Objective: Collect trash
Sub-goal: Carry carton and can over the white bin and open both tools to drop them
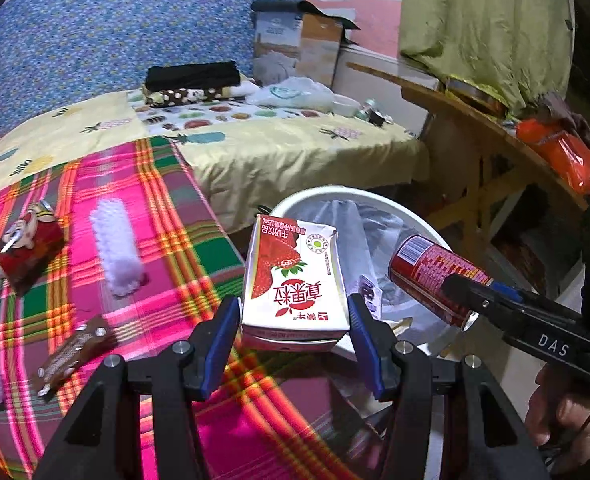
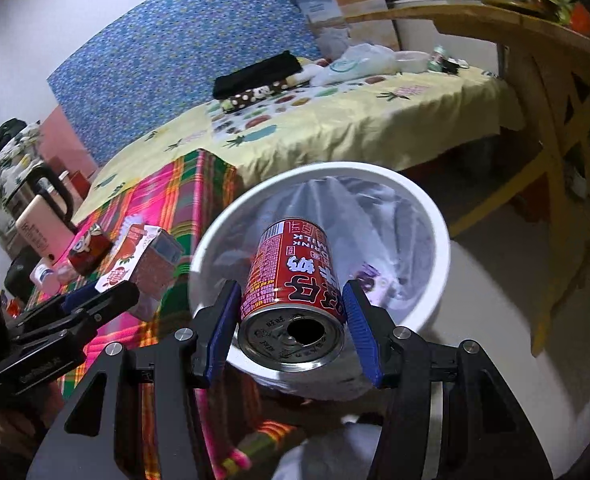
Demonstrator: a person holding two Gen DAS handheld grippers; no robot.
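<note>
You had the left gripper (image 1: 295, 332) clamped on the strawberry milk carton (image 1: 295, 276) and the right gripper (image 2: 291, 328) clamped on the red can (image 2: 295, 276), both mid-frame at the white bin (image 2: 435, 216), so release over its opening looked next.

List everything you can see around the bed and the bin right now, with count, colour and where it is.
Milk carton: one, white with strawberry print, in left claw, at bin's edge.
Red can: one, opened, in right claw, above bin.
Bin: one, white, plastic liner, on floor beside bed.
Cartoon can: one, red, lying on plaid blanket.
Fuzzy roll: one, pale lilac, on blanket.
Wrapper: one, brown, on blanket.
Cardboard boxes: about two, behind bed.
Wooden table: one, right of bed.
Left claw: gripping carton.
Right claw: gripping can.
</note>
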